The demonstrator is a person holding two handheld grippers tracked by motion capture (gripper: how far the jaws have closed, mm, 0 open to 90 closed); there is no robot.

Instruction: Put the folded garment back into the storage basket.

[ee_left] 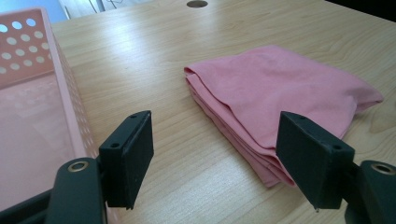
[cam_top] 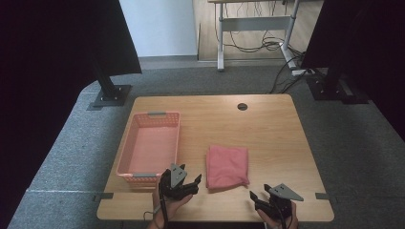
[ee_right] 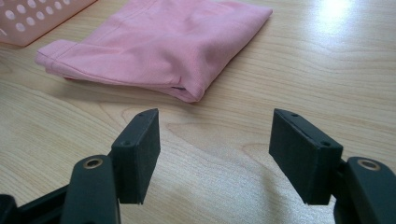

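Note:
A folded pink cloth [cam_top: 228,166] lies flat on the wooden table [cam_top: 267,129], right of a pink perforated basket [cam_top: 149,145]. My left gripper [cam_top: 187,183] sits near the front edge, between the basket's near corner and the cloth, jaws wide apart with nothing between them. In the left gripper view the cloth [ee_left: 275,88] lies ahead and to the right, the basket [ee_left: 32,98] at the left. My right gripper [cam_top: 260,196] is open near the front right, just short of the cloth's near corner [ee_right: 154,51]. Both grippers [ee_left: 217,156] [ee_right: 215,154] hold nothing.
A round cable hole [cam_top: 242,106] sits near the table's far edge. Dark monitor stands [cam_top: 111,93] flank the table on the carpet. A desk frame with cables [cam_top: 258,33] stands in the background. Bare wood lies right of the cloth.

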